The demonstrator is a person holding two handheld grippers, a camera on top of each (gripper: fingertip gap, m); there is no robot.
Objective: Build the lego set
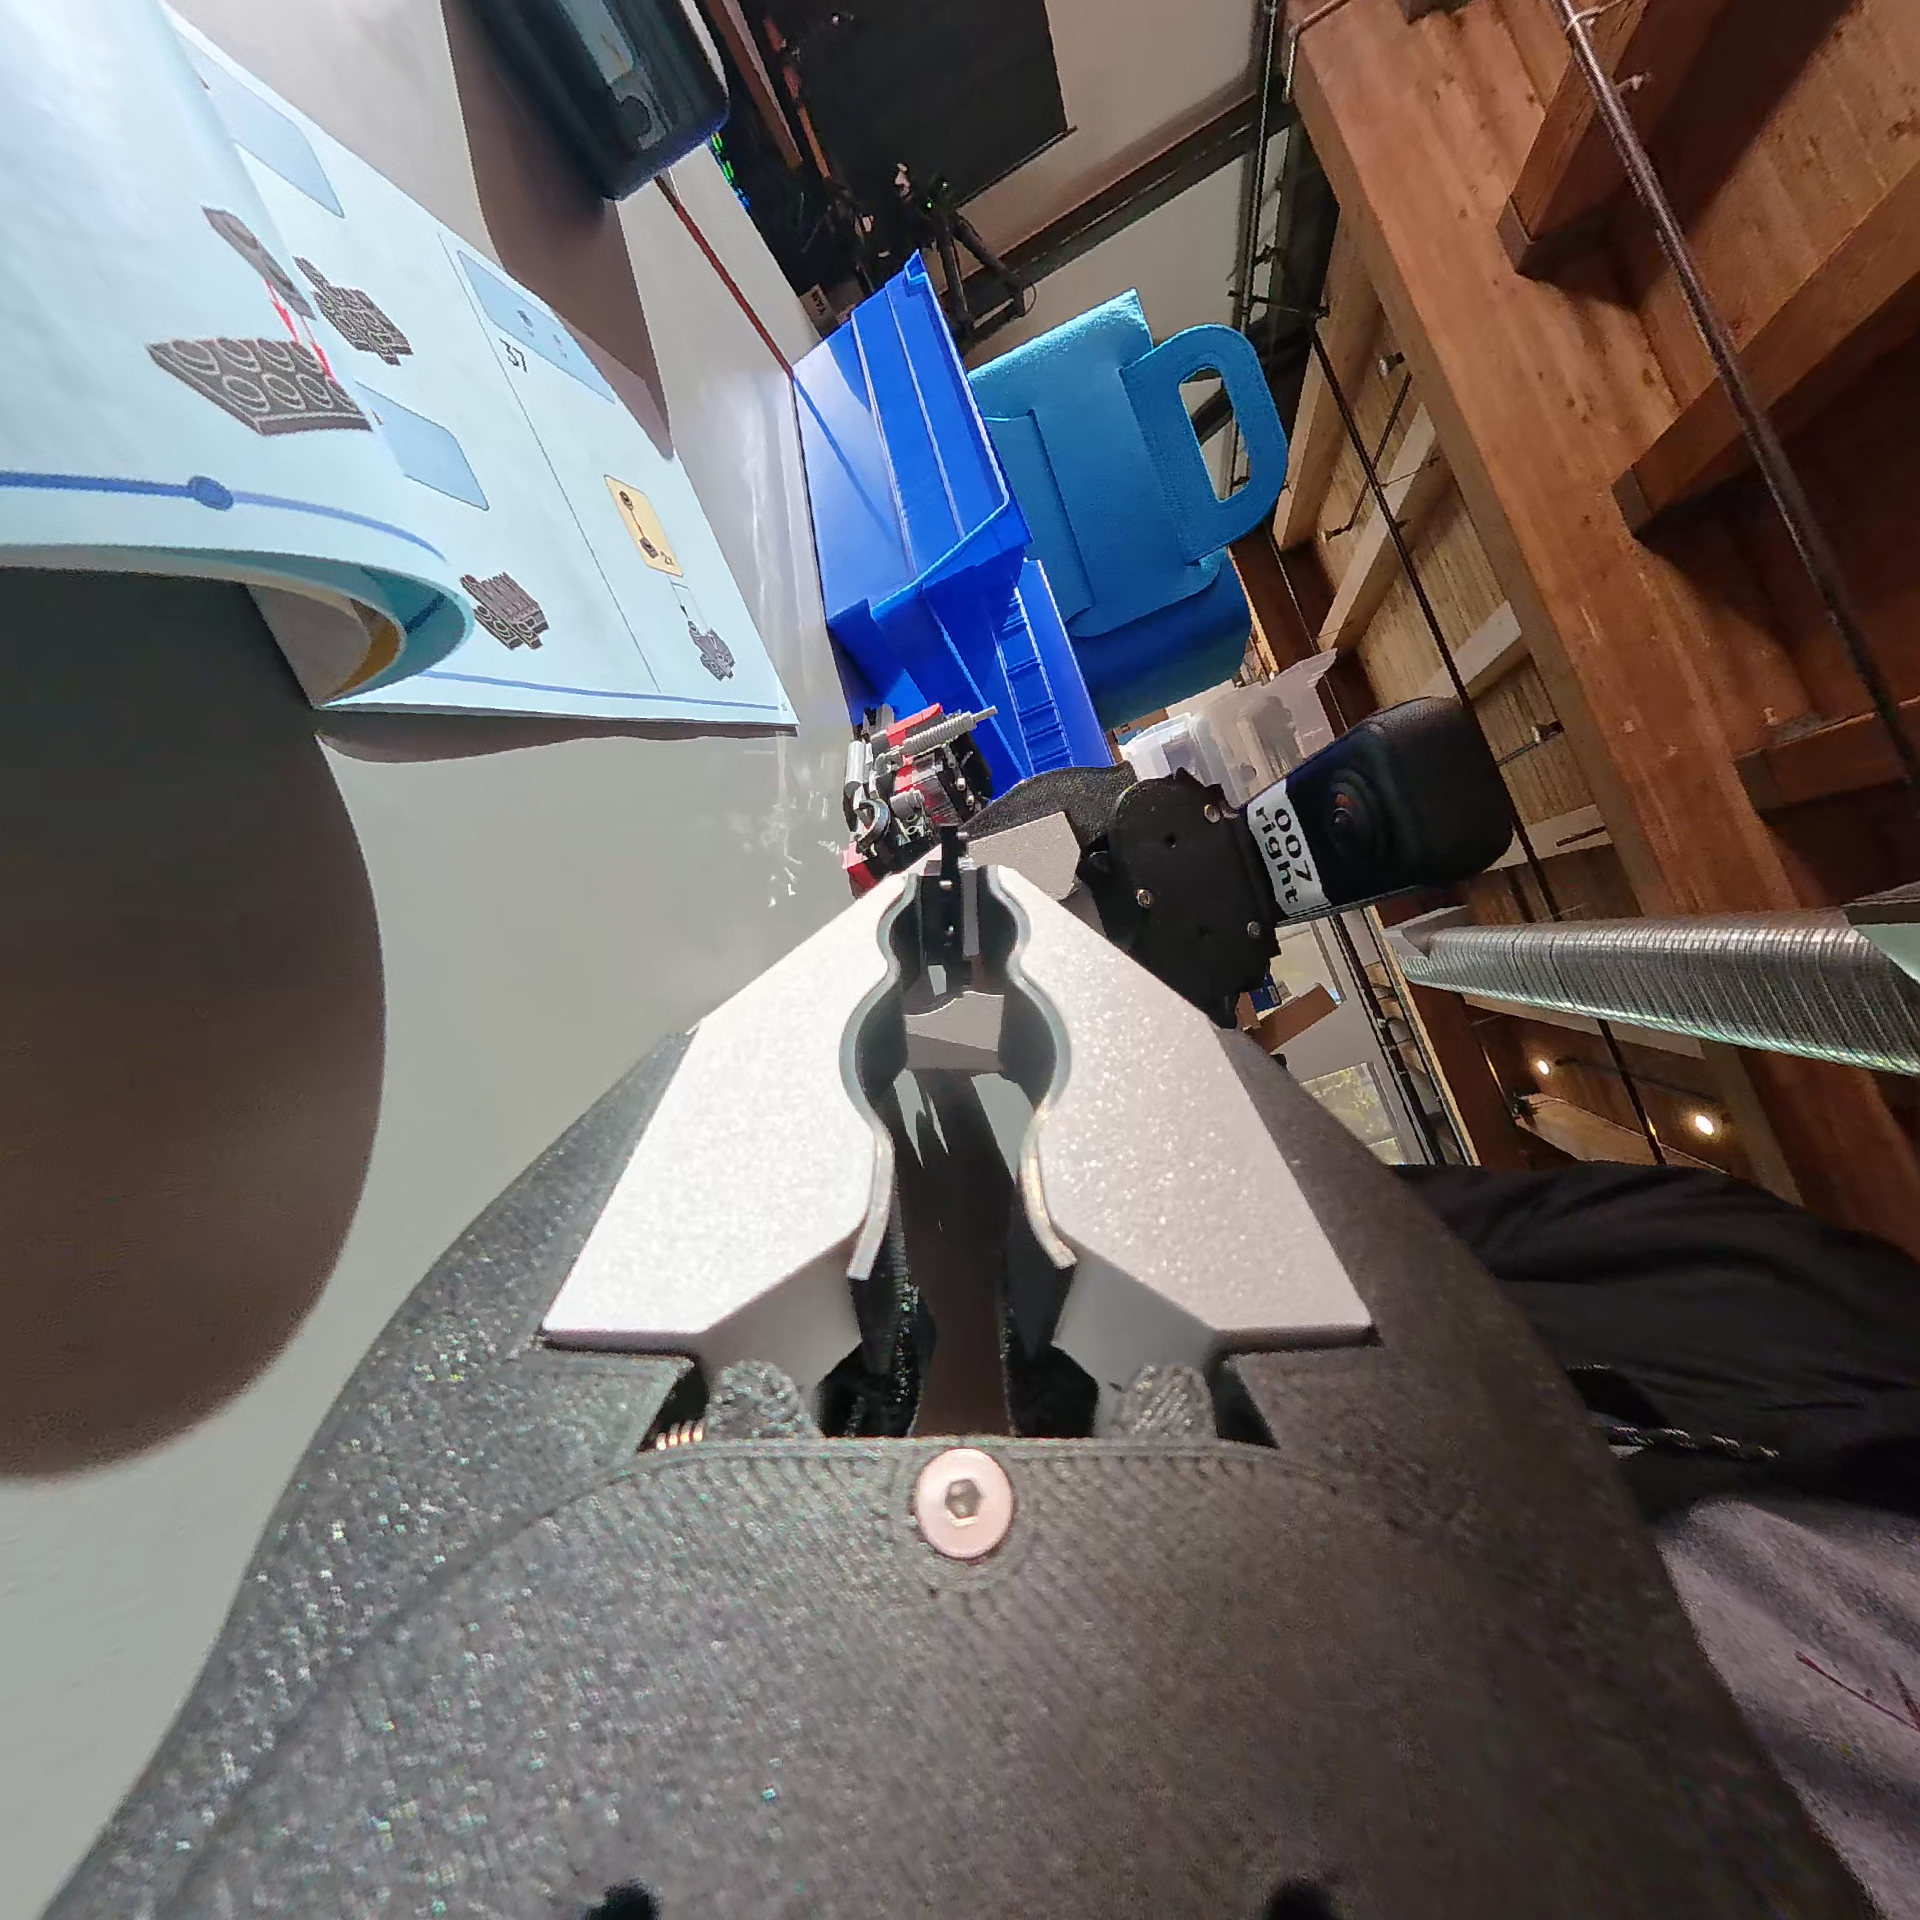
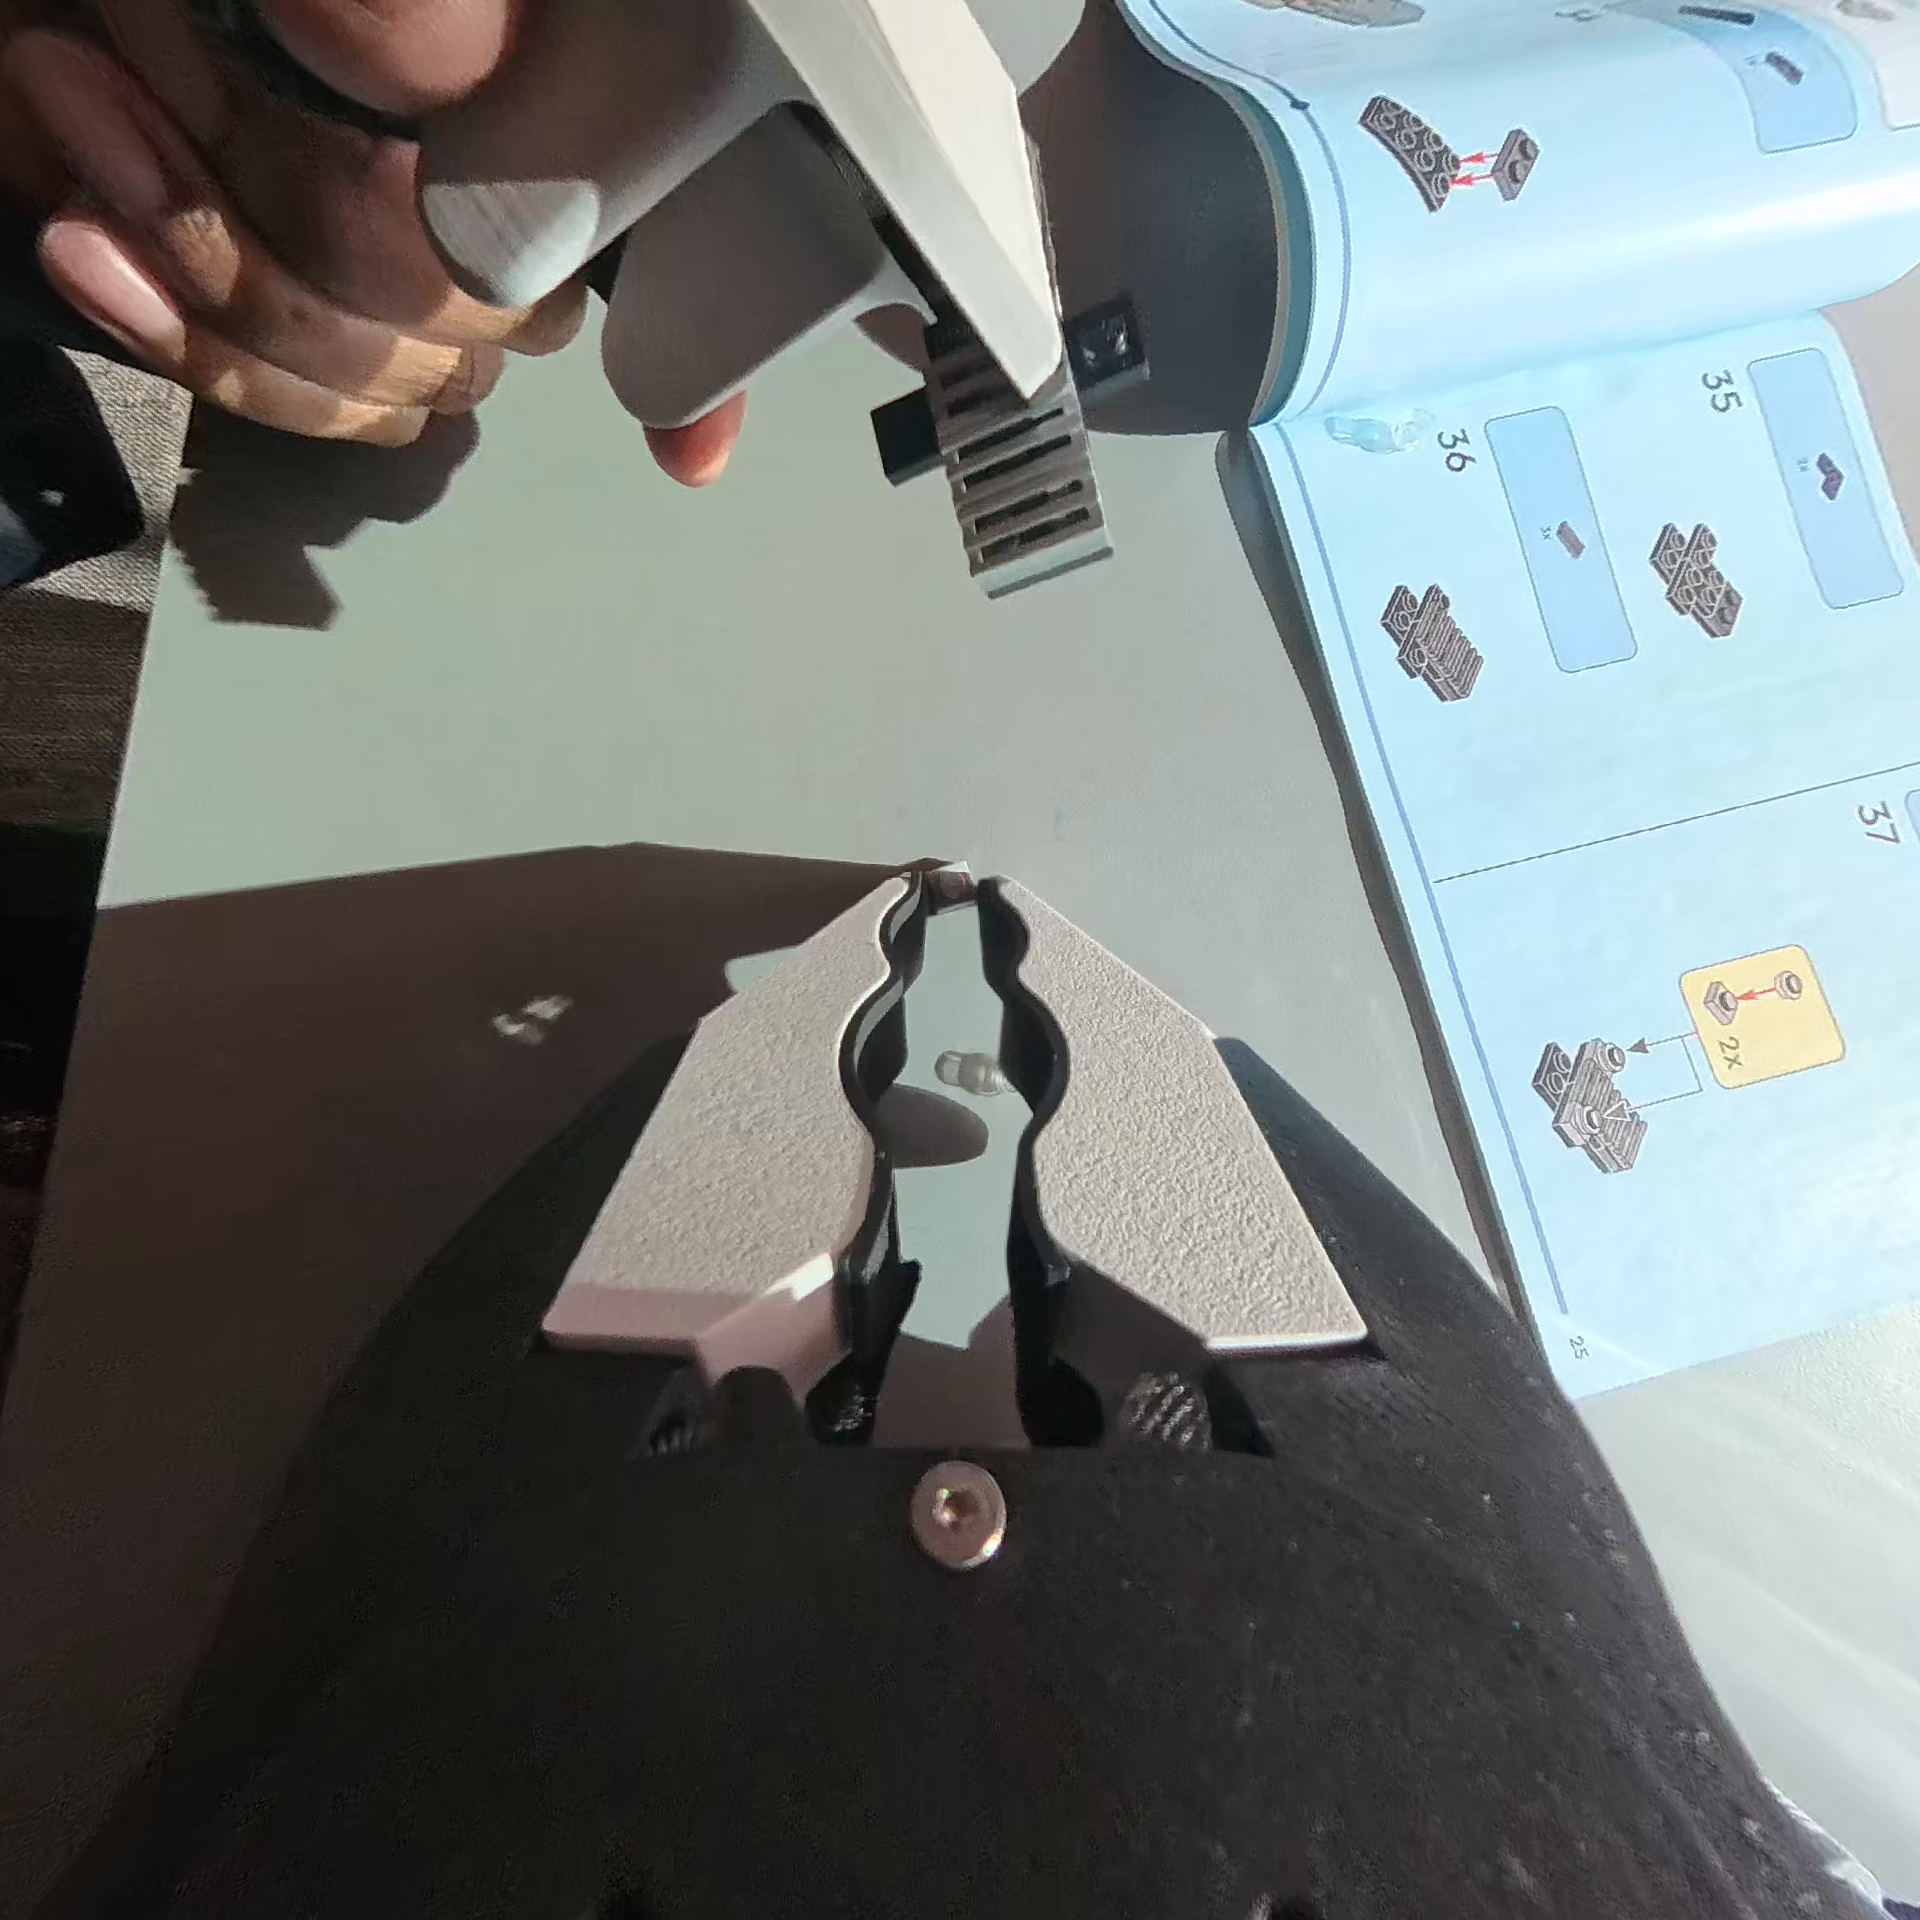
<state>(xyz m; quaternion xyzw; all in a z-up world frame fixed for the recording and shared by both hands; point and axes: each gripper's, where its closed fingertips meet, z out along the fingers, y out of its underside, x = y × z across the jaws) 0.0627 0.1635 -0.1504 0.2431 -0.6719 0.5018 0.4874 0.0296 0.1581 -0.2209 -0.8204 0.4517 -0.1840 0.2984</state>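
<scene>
Right gripper (image 2: 948, 891) pinches small piece (image 2: 952, 886); left gripper (image 1: 951, 894) clamps grille assembly (image 2: 1013, 468).

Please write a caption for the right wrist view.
Right tongs pinch a tiny pale piece; left tongs hold a grey grooved Lego assembly.

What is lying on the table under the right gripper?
Between the right gripper fingers, a small transparent piece lies on the table. The gripper body hides whatever lies farther back.
</scene>
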